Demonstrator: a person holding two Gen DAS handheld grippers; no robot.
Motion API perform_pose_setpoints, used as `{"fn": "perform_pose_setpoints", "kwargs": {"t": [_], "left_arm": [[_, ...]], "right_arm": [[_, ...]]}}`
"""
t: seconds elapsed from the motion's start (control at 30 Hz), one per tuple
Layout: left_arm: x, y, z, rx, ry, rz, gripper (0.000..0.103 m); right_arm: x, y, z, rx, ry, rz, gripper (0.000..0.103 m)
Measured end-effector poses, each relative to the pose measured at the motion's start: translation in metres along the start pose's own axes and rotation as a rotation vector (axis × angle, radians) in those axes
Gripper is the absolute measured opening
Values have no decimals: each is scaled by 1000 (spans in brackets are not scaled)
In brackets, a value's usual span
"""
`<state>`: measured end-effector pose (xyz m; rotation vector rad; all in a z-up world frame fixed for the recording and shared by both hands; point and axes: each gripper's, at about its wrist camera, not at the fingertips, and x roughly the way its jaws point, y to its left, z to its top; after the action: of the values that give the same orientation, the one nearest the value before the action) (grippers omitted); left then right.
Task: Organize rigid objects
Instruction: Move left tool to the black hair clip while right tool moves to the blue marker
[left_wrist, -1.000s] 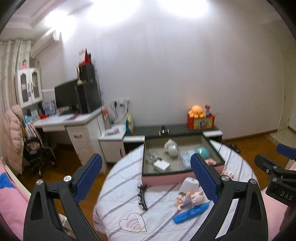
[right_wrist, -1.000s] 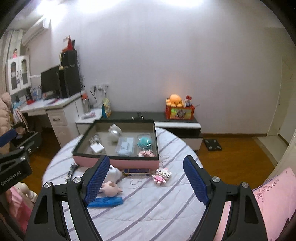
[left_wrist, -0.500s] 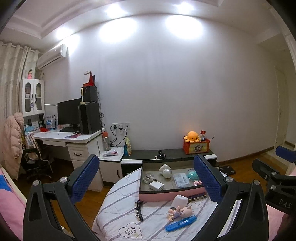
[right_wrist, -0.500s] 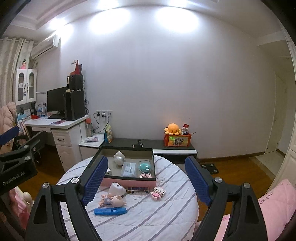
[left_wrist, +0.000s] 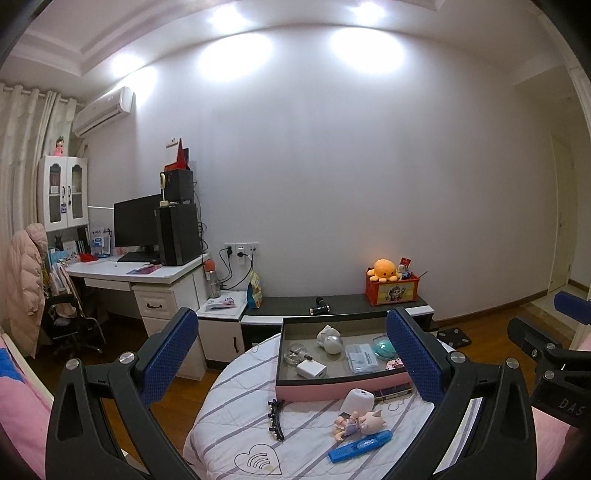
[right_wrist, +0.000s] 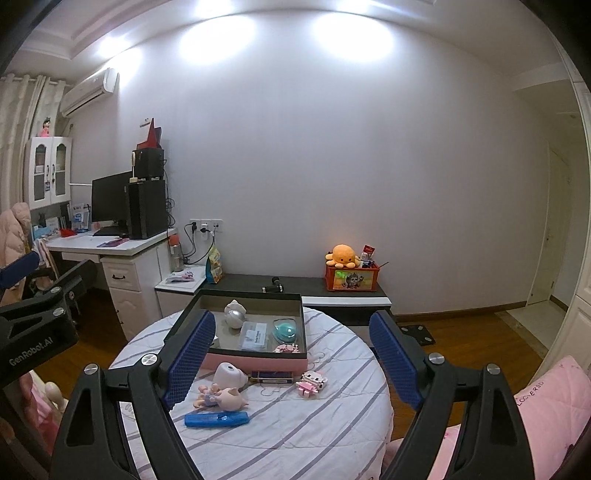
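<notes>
Right wrist view: one round surface (right_wrist: 332, 424), striped cloth
Box: one pink tray (right_wrist: 255, 360) on it, five items inside
Loose: six items in front of tray
Claws: left claw (left_wrist: 291, 360) and right claw (right_wrist: 291, 360) both released, empty
Writing: "GenRobot.AI"

The right gripper (right_wrist: 291, 363) is hovering with jaws spread wide and empty above a round striped desk (right_wrist: 332, 435). A pink tray (right_wrist: 258, 361) is sitting there, with a pig figurine (right_wrist: 225, 397) and blue case (right_wrist: 218, 420) lying just before it.
</notes>
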<state>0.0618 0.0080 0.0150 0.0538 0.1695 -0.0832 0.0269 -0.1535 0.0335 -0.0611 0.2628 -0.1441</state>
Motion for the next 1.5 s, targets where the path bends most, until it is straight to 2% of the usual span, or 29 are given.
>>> {"fn": "perform_pose_setpoints", "kwargs": {"t": [0.23,0.27,0.3,0.37,0.57,0.73,0.9,1.17,1.5], "left_arm": [[9,1,-3,3,37,21,103],[13,2,-5,2,49,25,103],[17,4,-8,0,65,29,103],[28,8,-14,-5,101,32,103],[70,23,-52,0,262,51,103],[110,36,-95,4,427,68,103],[135,51,-126,2,528,86,103],[155,67,-149,-22,588,93,103],[180,65,-158,-36,620,54,103]], "right_arm": [[14,2,-5,-2,52,11,88],[18,3,-6,-5,70,14,91],[22,5,-8,-8,87,16,100],[32,11,-15,-16,123,29,103],[71,34,-52,-54,304,72,103],[108,50,-93,-50,466,116,103],[142,70,-131,-73,584,154,103],[181,89,-155,-114,671,139,103],[200,105,-159,-110,703,176,103]]}}
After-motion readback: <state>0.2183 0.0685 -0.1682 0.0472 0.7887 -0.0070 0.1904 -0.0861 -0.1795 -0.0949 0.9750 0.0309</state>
